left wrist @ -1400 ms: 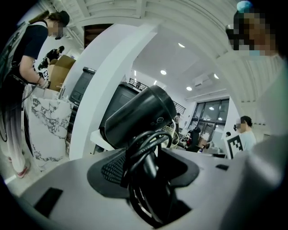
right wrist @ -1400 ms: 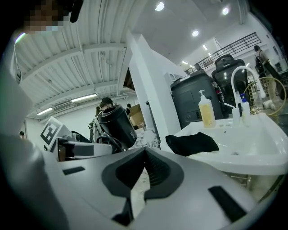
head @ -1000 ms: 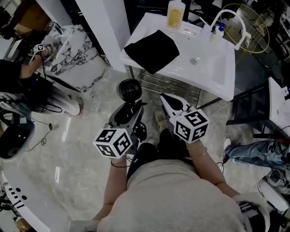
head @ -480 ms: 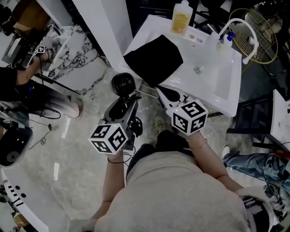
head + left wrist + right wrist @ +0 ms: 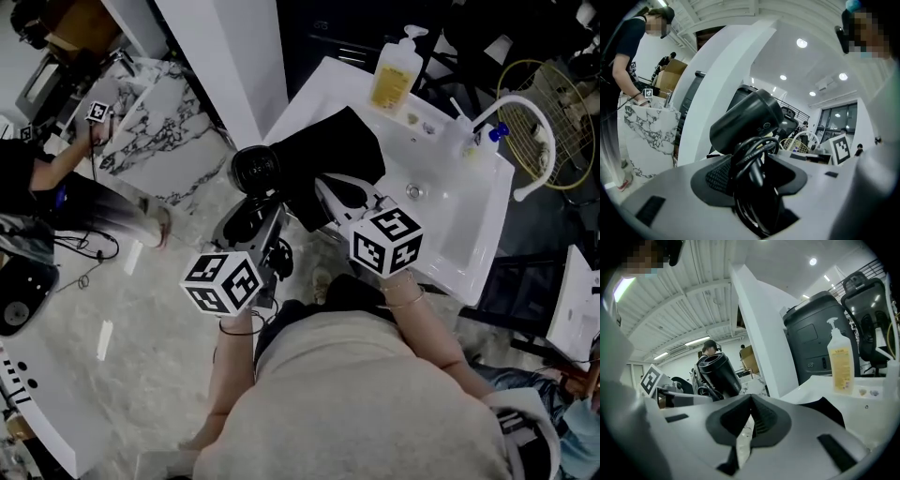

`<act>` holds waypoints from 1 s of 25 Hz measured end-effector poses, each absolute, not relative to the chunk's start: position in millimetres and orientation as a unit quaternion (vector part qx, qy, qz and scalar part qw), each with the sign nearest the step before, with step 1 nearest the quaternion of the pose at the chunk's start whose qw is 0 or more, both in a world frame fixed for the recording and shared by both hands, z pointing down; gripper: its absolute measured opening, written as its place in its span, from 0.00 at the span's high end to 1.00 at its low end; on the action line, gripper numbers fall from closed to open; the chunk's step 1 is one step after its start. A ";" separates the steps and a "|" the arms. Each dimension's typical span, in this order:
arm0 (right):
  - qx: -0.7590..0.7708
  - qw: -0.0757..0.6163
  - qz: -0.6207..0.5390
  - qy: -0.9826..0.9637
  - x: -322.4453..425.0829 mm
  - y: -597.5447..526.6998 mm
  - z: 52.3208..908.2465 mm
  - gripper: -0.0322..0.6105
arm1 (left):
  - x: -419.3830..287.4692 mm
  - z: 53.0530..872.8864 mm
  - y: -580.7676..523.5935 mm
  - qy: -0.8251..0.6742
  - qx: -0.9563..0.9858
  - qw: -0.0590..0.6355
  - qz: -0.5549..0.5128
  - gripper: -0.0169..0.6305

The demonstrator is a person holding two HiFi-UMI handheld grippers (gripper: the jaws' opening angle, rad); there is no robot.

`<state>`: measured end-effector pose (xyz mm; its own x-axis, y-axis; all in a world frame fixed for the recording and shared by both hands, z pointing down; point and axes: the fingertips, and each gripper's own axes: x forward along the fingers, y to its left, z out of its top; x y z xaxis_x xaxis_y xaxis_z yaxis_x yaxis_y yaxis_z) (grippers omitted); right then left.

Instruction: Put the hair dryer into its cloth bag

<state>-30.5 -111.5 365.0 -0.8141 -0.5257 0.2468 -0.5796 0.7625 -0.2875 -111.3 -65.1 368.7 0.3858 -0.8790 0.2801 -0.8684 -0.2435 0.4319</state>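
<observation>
Both grippers come forward to the sink, so the dryer held in the left gripper now shows right beside the bag, and the closed right gripper now overlaps the bag's near edge.

1 dryer, prob. 1 bag

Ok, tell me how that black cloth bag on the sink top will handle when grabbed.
Probably floppy: the cloth bag lies flat, one corner seeming to hang over the sink top's edge. Likely light, so it may slide on the smooth white surface. No open mouth shows, so it probably won't hold open unaided.
</observation>
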 end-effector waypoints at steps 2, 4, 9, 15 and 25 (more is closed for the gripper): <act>0.287 0.079 0.182 -0.937 -28.2 -122.8 371.0 0.95 | -107.4 370.9 -76.4 -0.558 0.785 0.269 -0.012 0.62; 0.280 0.085 0.187 -0.938 -26.0 -131.6 377.2 0.95 | -104.0 373.7 -85.3 -0.563 0.781 0.272 -0.010 0.62; 0.267 0.096 0.200 -0.938 -21.4 -137.0 390.8 0.95 | -99.5 382.0 -92.3 -0.571 0.772 0.278 -0.001 0.62; 0.257 0.092 0.233 -0.933 -20.3 -138.6 400.4 0.95 | -100.0 390.1 -96.4 -0.576 0.766 0.285 0.012 0.62; 0.282 0.103 0.231 -0.926 -25.1 -146.1 406.5 0.95 | -114.1 397.6 -101.7 -0.563 0.770 0.300 0.028 0.62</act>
